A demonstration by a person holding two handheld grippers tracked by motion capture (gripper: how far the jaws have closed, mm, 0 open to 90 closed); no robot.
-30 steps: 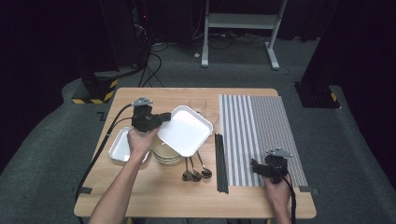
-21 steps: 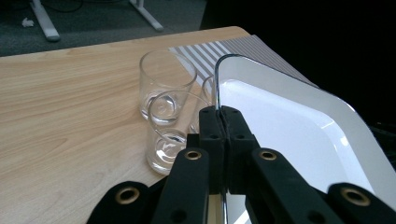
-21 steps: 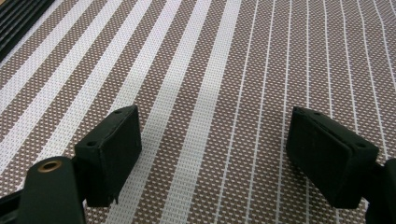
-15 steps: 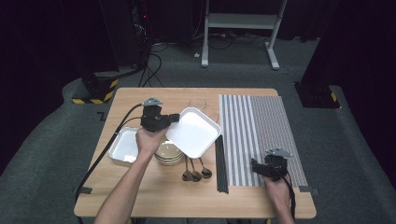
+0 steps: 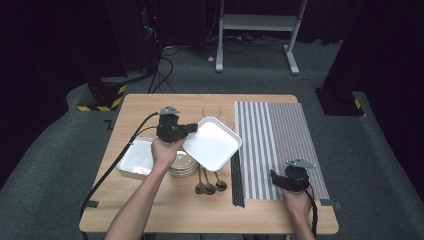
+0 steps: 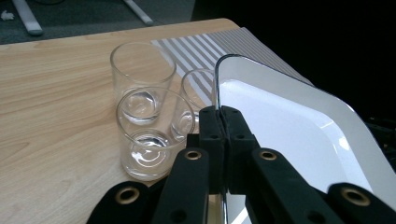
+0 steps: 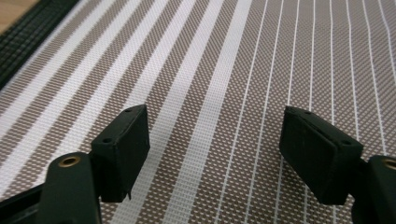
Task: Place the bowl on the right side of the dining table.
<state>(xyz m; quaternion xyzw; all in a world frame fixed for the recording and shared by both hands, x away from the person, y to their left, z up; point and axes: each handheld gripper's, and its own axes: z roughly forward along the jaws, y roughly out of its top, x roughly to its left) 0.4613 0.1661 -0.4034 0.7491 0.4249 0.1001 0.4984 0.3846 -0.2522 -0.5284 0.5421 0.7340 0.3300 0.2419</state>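
My left gripper (image 5: 191,129) is shut on the rim of a white square plate (image 5: 213,144) and holds it tilted above the wooden table (image 5: 150,107). In the left gripper view the black jaws (image 6: 225,117) pinch the edge of the plate (image 6: 289,126), with three clear glasses (image 6: 154,135) standing just beyond. My right gripper (image 5: 278,181) rests over the striped placemat (image 5: 280,135) near the front right. Its jaws (image 7: 215,144) stand open with nothing between them and have just been closing a little.
A second white tray (image 5: 136,158) lies at the left, with a stack of round dishes (image 5: 181,165) beside it. Three spoons (image 5: 210,186) and a black strip (image 5: 237,180) lie along the placemat's left edge. A glass (image 5: 212,110) stands behind the plate.
My left gripper has carried the white plate to the right, toward the placemat. The right hand has stayed where it was.
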